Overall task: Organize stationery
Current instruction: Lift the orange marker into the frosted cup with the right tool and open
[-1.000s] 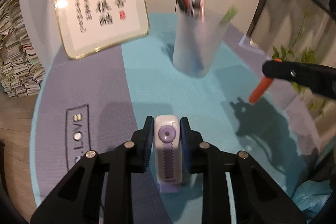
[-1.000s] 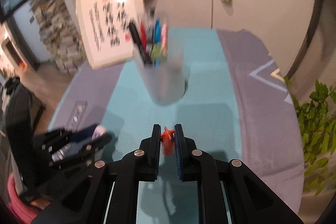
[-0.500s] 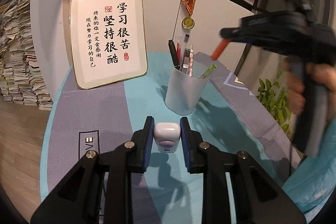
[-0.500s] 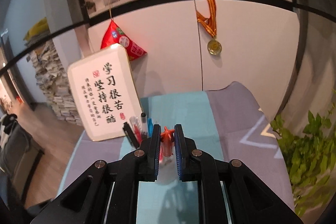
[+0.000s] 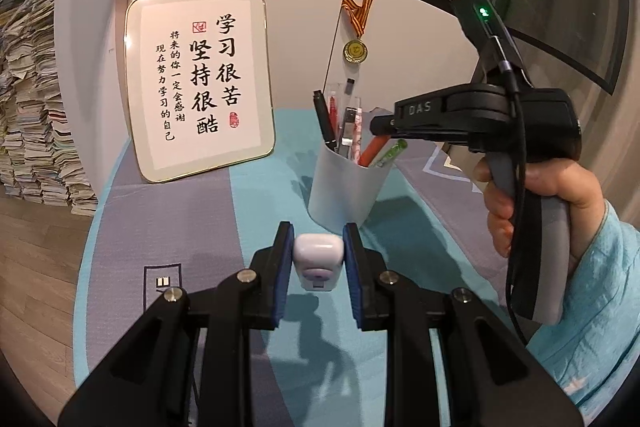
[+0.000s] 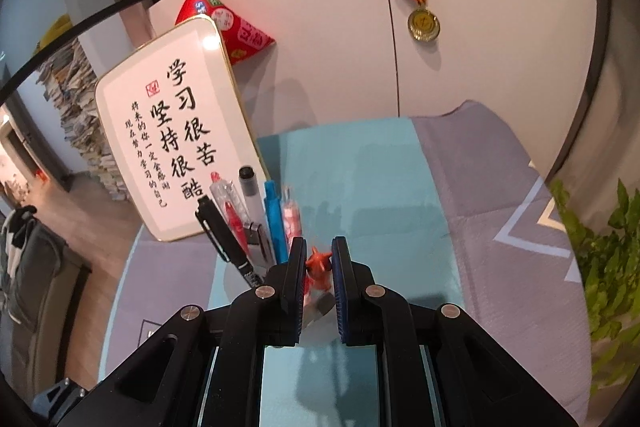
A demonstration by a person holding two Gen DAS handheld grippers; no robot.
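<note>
My left gripper (image 5: 317, 255) is shut on a small white and lilac correction tape (image 5: 318, 261), held above the blue and grey mat (image 5: 168, 227). Just beyond it stands a frosted pen cup (image 5: 346, 187) with several pens in it. My right gripper (image 6: 317, 267), seen in the left wrist view as a black tool (image 5: 384, 127) in a hand, is shut on an orange carrot-shaped pen (image 6: 318, 267). That orange pen (image 5: 372, 151) slants down with its lower end inside the cup's mouth. Several pens (image 6: 256, 223) stick up just left of the right fingers.
A framed calligraphy board (image 5: 200, 83) leans against the white wall behind the cup. A medal (image 5: 355, 49) hangs on the wall. Stacked papers (image 5: 32, 115) stand at the left, off the table. A green plant (image 6: 600, 259) is at the right edge.
My right gripper carried the orange pen from low over the mat up and across to the cup, its tip now in the cup. My left gripper rose and tilted up with the correction tape.
</note>
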